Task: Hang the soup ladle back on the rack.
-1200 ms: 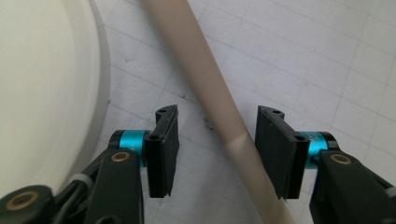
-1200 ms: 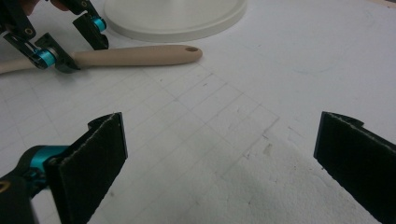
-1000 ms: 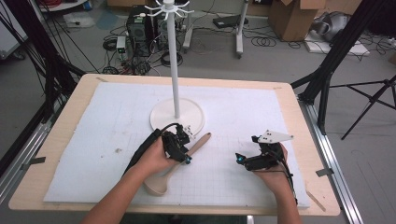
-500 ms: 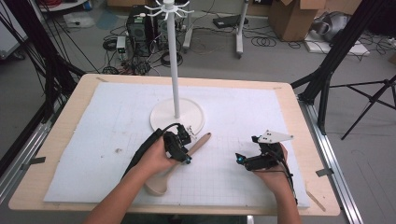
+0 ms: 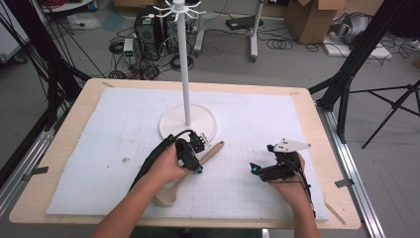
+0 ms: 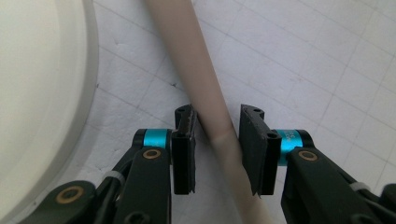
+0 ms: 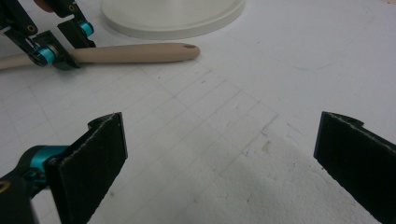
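L claw [image 6: 215,140] straddling wooden spoon [image 6: 201,88] handle w/ small gaps, not pinching. R claw [image 7: 219,163] spread wide over mat [image 7: 261,93].

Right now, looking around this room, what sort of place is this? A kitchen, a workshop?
Most likely a lab or workshop set up for recording, not a kitchen. A person works hand-held grippers, the left gripper around a wooden spoon, at a table ringed by black stands, with floor cables and cardboard boxes.

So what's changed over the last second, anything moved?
Barely anything. The left gripper sits astride the handle of the beige wooden spoon as before, jaws close on either side, and the spoon hasn't shifted. The right gripper stays open over the white mat.
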`<state>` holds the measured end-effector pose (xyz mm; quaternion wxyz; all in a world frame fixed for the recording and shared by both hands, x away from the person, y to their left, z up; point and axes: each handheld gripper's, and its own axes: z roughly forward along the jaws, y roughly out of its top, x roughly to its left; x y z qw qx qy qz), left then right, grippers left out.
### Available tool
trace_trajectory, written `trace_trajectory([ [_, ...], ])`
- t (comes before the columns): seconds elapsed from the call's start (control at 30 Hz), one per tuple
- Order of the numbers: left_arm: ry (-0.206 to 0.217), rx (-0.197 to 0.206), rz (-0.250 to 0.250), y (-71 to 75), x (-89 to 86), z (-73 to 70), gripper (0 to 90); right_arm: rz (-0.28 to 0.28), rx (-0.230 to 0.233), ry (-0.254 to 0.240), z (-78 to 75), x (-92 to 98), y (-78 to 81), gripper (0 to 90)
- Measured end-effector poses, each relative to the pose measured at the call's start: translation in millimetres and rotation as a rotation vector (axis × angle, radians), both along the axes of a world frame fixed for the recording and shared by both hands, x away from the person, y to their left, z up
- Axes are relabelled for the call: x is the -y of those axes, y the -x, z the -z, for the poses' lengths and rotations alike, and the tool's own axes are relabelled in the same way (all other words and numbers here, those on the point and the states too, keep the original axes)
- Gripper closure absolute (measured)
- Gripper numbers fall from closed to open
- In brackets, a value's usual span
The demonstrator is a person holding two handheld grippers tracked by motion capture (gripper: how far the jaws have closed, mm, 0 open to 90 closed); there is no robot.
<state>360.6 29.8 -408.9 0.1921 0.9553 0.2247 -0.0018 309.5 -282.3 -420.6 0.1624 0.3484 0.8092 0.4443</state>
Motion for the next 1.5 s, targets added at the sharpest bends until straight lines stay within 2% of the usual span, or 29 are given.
trace_trajectory([
  [0.17,0.009,-0.013,0.03,2.0,0.0,0.2,70.9,-0.001,0.004,0.003,0.2,0.3,-0.4,1.4],
  [0.23,0.009,-0.012,0.04,3.8,0.7,0.1,74.7,0.0,0.003,0.003,0.3,0.2,-0.3,1.4],
  [0.27,0.001,0.002,0.061,5.2,1.2,-0.1,76.4,-0.002,0.006,0.006,0.4,0.2,-0.6,1.4],
  [0.37,-0.003,0.012,0.075,6.5,1.2,-0.3,76.6,0.0,0.006,0.006,0.7,0.0,-0.6,1.3],
  [0.53,0.024,0.014,0.101,8.7,-1.8,-3.2,76.6,0.006,0.004,0.002,1.3,1.4,-0.9,1.4],
  [0.9,0.066,0.025,0.121,11.2,-7.6,-8.7,76.6,0.005,-0.001,0.005,2.0,0.9,-0.9,1.4],
  [1.1,0.109,0.04,0.118,11.9,-17.4,-18.9,76.5,0.004,-0.001,0.007,2.2,0.9,-1.1,1.4],
  [1.5,0.251,0.109,0.102,20.0,-53.3,-53.7,76.5,0.004,-0.002,0.01,2.9,-0.5,-1.3,1.3],
])
